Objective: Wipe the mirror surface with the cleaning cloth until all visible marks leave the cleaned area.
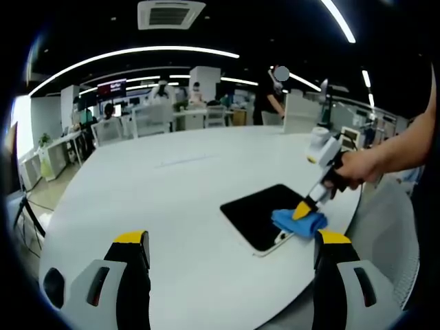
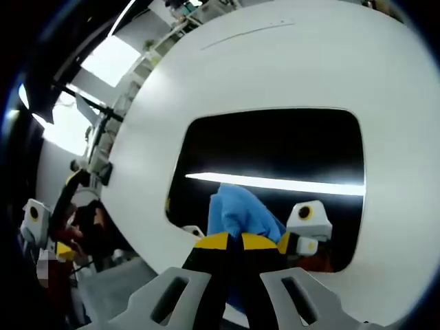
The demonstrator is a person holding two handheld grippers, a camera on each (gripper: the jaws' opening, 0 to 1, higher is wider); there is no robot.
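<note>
A dark rectangular mirror (image 1: 258, 212) lies flat on the round white table (image 1: 172, 185), near its right edge. A blue cleaning cloth (image 1: 300, 221) rests on the mirror's near right corner. My right gripper (image 1: 306, 207), held by a hand, presses down on that cloth. In the right gripper view the mirror (image 2: 275, 148) reflects a ceiling light strip, and the blue cloth (image 2: 237, 210) is pinched between the closed yellow-tipped jaws of my right gripper (image 2: 234, 242). My left gripper (image 1: 230, 239) hovers open over the table, short of the mirror, holding nothing.
A white chair back (image 1: 392, 234) stands by the table's right edge. Office desks, chairs and people (image 1: 158, 96) sit far behind the table. The table's left edge (image 2: 130, 172) drops off toward a bright floor.
</note>
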